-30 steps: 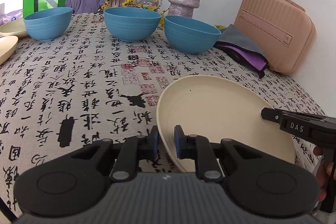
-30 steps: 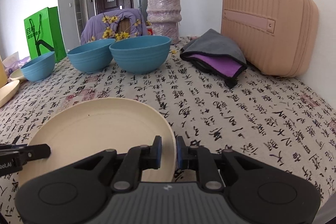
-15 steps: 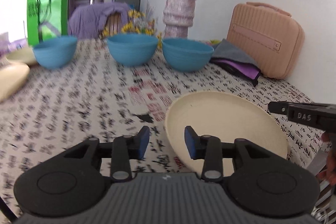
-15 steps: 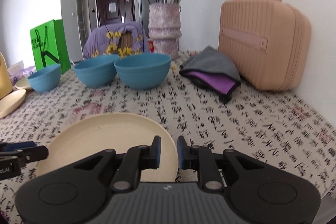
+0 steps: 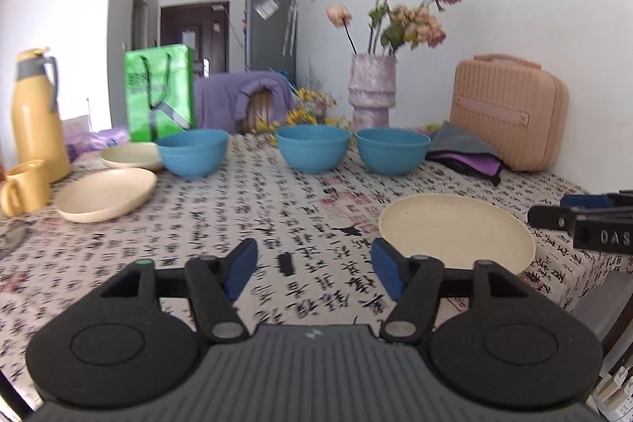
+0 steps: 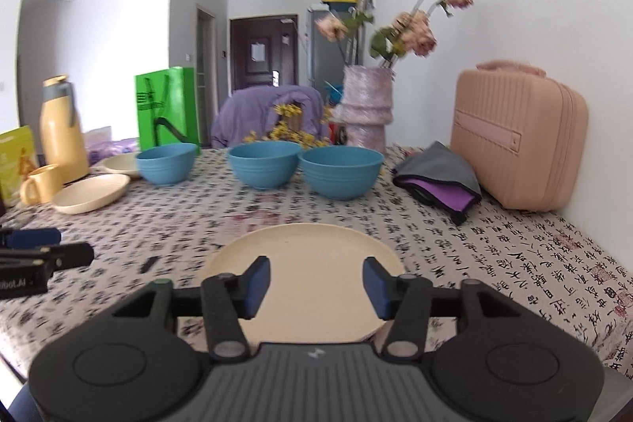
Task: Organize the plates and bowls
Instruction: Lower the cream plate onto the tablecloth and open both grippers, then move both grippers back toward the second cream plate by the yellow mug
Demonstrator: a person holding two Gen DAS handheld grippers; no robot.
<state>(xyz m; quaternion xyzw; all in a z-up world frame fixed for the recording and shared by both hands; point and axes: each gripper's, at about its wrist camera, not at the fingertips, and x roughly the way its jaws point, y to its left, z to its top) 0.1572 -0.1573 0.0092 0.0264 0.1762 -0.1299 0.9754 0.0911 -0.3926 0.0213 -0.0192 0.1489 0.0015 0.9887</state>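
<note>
A cream plate lies flat on the calligraphy tablecloth near the front edge; it also shows in the right wrist view. My left gripper is open and empty, to the left of the plate. My right gripper is open and empty, raised over the plate's near rim. Three blue bowls stand in a row at the back. Two more cream plates lie at the far left.
A yellow thermos and yellow mug stand at the left. A vase of flowers, a pink case and a folded grey-purple cloth are at the back right. A green bag stands behind the bowls.
Both grippers let go of the cream plate, opened wide and pulled back and up. The plate now lies flat on the cloth.
</note>
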